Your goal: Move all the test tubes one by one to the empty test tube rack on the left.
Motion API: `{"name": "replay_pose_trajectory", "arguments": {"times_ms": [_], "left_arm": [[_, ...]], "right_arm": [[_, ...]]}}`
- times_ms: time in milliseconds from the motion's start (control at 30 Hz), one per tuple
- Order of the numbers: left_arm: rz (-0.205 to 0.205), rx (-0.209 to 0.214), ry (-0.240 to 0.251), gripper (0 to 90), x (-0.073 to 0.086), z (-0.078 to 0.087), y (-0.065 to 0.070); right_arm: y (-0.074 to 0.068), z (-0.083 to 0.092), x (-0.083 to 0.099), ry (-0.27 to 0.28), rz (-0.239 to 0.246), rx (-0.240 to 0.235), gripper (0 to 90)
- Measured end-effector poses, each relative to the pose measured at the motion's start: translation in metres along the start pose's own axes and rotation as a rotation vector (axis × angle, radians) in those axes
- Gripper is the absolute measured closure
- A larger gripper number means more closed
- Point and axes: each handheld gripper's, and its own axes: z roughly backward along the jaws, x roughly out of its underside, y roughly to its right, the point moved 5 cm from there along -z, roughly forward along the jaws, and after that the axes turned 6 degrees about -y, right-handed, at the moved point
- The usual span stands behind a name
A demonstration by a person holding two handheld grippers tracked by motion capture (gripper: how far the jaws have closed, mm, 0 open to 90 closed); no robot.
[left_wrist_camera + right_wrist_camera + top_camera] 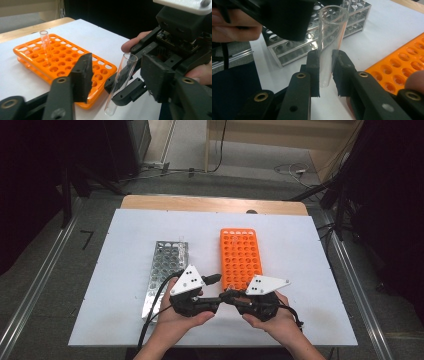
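We hold the glass tube (331, 45) tight in our right gripper (325, 72), near the orange rack (62, 67), so our left gripper (117, 77), jaws apart around it, can take it.

Clear glossy tube (329, 47) — orange plastic rack (241, 257), shiny metal rack (162, 270).

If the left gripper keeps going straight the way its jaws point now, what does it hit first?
Most likely the glass test tube held in the right gripper, which stands between the left gripper's open jaws. Just behind it are the right gripper's own jaws. Depth is hard to judge.
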Motion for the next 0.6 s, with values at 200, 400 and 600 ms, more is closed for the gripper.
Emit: {"name": "replay_pose_trajectory", "arguments": {"times_ms": [200, 400, 600], "left_arm": [[-0.031, 0.007, -0.032, 56.6, 0.0045, -0.0072, 0.0041], [-0.055, 0.004, -0.035, 65.7, 0.0054, -0.0094, 0.0070], [-0.067, -0.001, -0.035, 69.3, 0.0055, -0.0098, 0.0082]], "right_arm": [[-0.0024, -0.0024, -0.0003, -0.007, -0.001, -0.013, 73.6], [-0.0038, -0.0034, -0.0004, -0.013, -0.006, -0.025, 73.6], [-0.0066, -0.0045, -0.0010, -0.018, -0.002, -0.037, 73.5]]}}
